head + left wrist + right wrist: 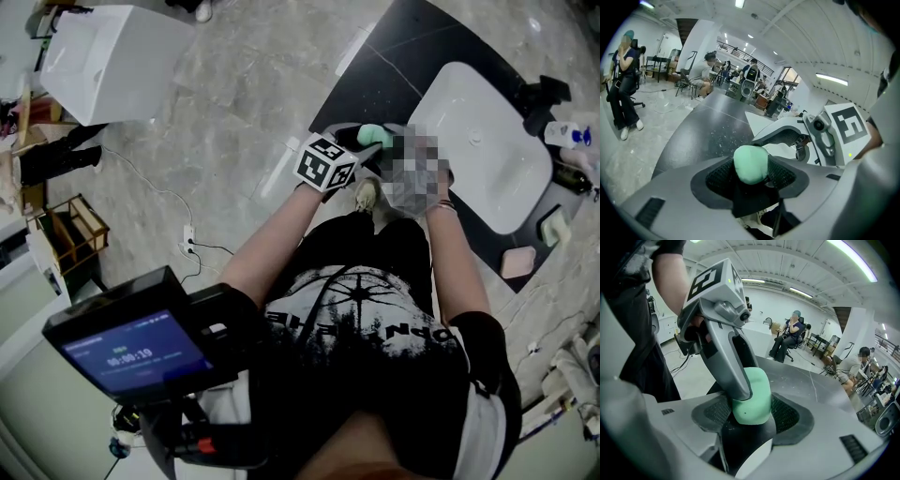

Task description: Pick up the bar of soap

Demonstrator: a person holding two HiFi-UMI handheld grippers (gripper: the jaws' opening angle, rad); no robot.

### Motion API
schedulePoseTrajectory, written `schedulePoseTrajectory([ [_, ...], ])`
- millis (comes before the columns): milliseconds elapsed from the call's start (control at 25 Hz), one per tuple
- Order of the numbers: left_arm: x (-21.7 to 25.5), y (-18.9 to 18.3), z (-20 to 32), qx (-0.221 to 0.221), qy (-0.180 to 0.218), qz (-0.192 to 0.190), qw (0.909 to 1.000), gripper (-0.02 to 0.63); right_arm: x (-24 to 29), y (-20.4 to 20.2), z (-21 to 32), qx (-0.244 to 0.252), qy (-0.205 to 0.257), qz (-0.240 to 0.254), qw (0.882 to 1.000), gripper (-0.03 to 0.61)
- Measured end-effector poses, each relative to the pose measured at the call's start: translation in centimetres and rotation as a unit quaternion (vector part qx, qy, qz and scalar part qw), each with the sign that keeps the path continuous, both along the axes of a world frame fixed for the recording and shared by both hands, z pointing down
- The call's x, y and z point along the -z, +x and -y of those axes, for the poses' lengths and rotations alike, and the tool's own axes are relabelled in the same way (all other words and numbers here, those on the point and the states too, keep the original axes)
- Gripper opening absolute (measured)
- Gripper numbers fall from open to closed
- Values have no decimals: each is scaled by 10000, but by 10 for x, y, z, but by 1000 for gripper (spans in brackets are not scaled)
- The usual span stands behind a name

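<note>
The mint-green bar of soap (pixel 377 134) hangs in the air over the near edge of the black counter (pixel 394 56), between both grippers held tip to tip. In the right gripper view the soap (pixel 752 397) sits between the mesh pads of my right gripper (pixel 750 417), which is shut on it. One finger of the left gripper (pixel 726 348) lies along the soap's left side. In the left gripper view the soap (pixel 751 164) stands between the jaws of my left gripper (pixel 751 178), which are open close beside it. The right gripper's body (pixel 825 136) faces it.
A white sink (pixel 487 141) is set in the counter to the right. A pink block (pixel 517 262) and bottles (pixel 567 134) lie at its far side. A white box (pixel 112 56), a wooden rack (pixel 80 230) and floor cables stand to the left. People sit in the background.
</note>
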State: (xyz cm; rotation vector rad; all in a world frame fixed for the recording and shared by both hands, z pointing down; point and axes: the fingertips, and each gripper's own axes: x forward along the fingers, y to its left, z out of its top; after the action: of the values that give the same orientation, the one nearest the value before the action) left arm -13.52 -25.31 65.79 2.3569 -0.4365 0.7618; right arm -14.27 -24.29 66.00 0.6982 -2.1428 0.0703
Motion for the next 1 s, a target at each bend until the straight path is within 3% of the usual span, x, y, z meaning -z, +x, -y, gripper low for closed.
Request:
schedulePoseTrajectory([
  [120,-1,-6,8,190,138,81,9997,265,1,2,2,-81,26,21,10000,262],
  [600,12,-7,22,348,380,-70,9986,265,8,4,5,-148,100,27,9998,262],
  [880,25,-1,30,343,567,-334,9972,262,22,17,16,-470,284,152,9984,261],
  [1000,32,1,29,319,641,-448,9964,223,31,20,18,-632,348,297,9970,219],
])
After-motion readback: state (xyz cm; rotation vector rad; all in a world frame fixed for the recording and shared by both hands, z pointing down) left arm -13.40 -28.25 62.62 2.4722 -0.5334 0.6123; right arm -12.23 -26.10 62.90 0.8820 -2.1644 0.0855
